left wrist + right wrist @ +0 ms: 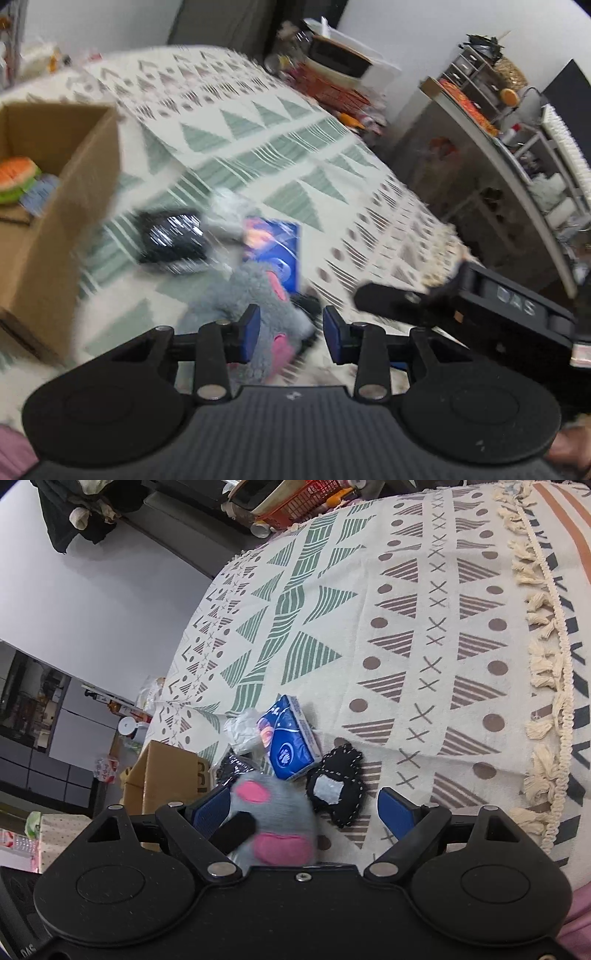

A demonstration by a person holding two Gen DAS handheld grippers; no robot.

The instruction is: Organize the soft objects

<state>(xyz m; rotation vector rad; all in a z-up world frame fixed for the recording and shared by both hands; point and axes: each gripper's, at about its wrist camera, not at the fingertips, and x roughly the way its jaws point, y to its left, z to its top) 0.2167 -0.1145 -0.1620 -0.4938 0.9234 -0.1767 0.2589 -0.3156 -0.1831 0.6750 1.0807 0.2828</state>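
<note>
On a patterned bedspread [424, 602], a grey plush toy [273, 823] (pink patches) lies between the wide-open, empty jaws of the right gripper [306, 812]; the left gripper [291, 332], also open and empty, hovers over it; a cardboard box [55, 206] stands at nine o'clock; a blue tissue pack [291, 738] at twelve.

One grey plush [275, 823] with pink patches. One blue tissue pack [291, 738]. One black felt piece [334, 788] with a white patch. One crumpled white bag [242, 731]. One black shiny pouch [171, 236]. One cardboard box [55, 206], holding one watermelon plush [18, 177] and one blue item [38, 194], too blurred to name. Two claws: left [291, 332], right [308, 812].
</note>
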